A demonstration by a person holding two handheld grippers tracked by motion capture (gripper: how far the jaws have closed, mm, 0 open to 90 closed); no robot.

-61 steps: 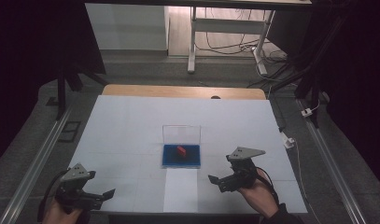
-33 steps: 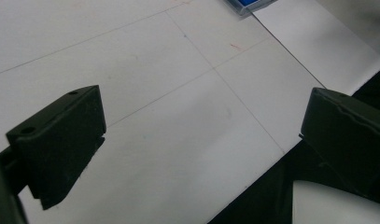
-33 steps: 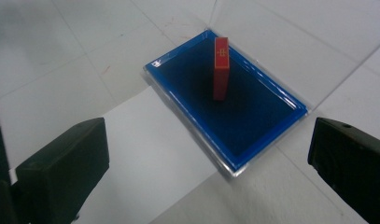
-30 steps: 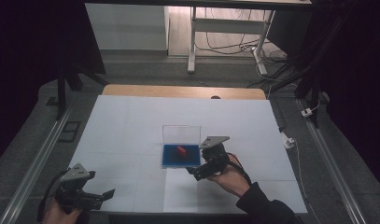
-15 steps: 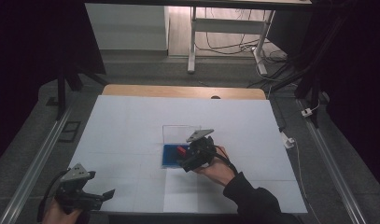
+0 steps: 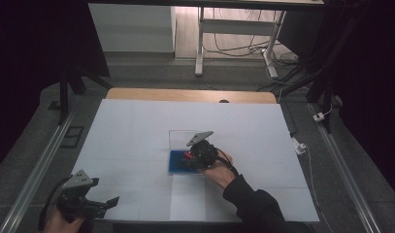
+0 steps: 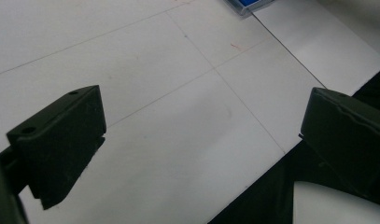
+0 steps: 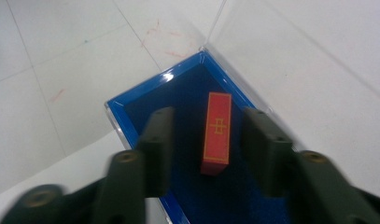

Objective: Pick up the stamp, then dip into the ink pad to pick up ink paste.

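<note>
A small red block (image 8: pixel 217 133) with a gold mark lies flat on the blue floor of a clear-walled box (image 8: pixel 131 112) in the middle of the white table. My right gripper (image 8: pixel 208 116) hovers over it. Its jaws have just been closing and now stand either side of the block, with a gap between each pad and the block, so it counts as open. In the high view the right gripper (image 6: pixel 191 158) covers most of the box (image 6: pixel 176 164), and the red block (image 6: pixel 188 155) peeks out at its tip. My left gripper (image 6: pixel 106 204) rests at the near-left table edge, jaws wide apart (image 7: pixel 201 135) over bare white surface.
The box's clear lid (image 6: pixel 181 138) stands upright behind the blue floor. White sheets (image 6: pixel 137 131) cover the table, with a wooden strip (image 6: pixel 190 94) at the far edge. A corner of the blue box (image 7: pixel 253 3) shows at the top of the left gripper view.
The right hand has come in from the right side of the table to over the blue box, and its jaws have narrowed around the red block. The left gripper has stayed put.
</note>
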